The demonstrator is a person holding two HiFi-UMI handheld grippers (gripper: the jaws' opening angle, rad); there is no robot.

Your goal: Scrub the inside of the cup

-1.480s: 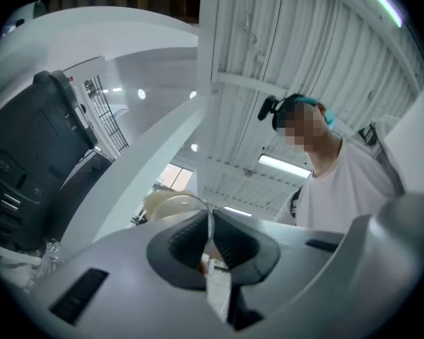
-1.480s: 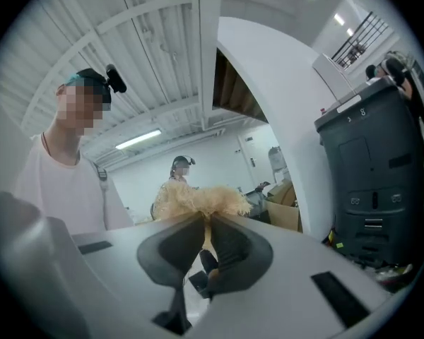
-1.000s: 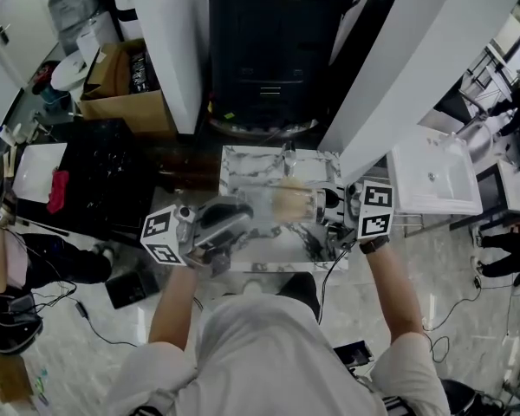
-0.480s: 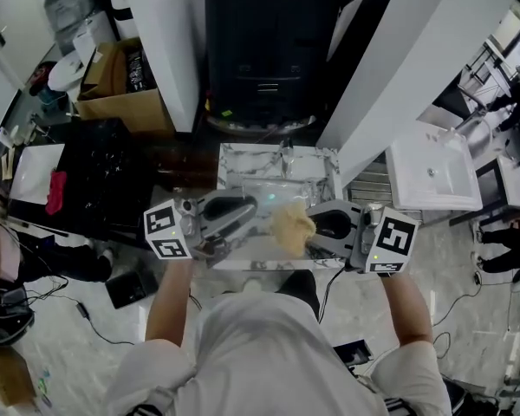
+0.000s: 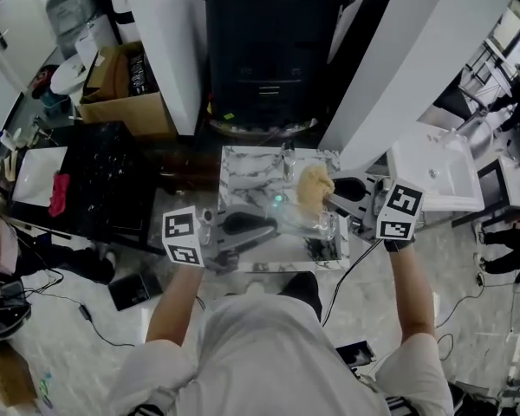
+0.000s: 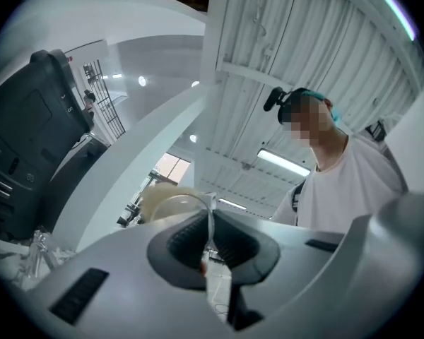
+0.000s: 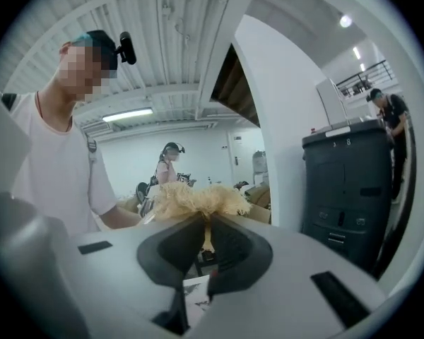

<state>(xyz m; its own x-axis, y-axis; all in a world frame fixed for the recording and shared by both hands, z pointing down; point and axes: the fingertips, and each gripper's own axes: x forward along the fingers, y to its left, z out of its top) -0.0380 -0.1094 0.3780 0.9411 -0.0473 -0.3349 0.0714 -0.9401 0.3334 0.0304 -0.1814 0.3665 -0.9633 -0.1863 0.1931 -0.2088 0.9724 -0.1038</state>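
Left gripper (image 5: pixel 271 225) pinches cup (image 5: pixel 310 223) rim, right gripper (image 5: pixel 331 199) clamps scrubber (image 5: pixel 314 185), mid-frame; hard scrubbing could twist the cup loose.

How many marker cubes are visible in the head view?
2. The left cube is beside the marble table's lower left corner; the right cube is beside its right edge.
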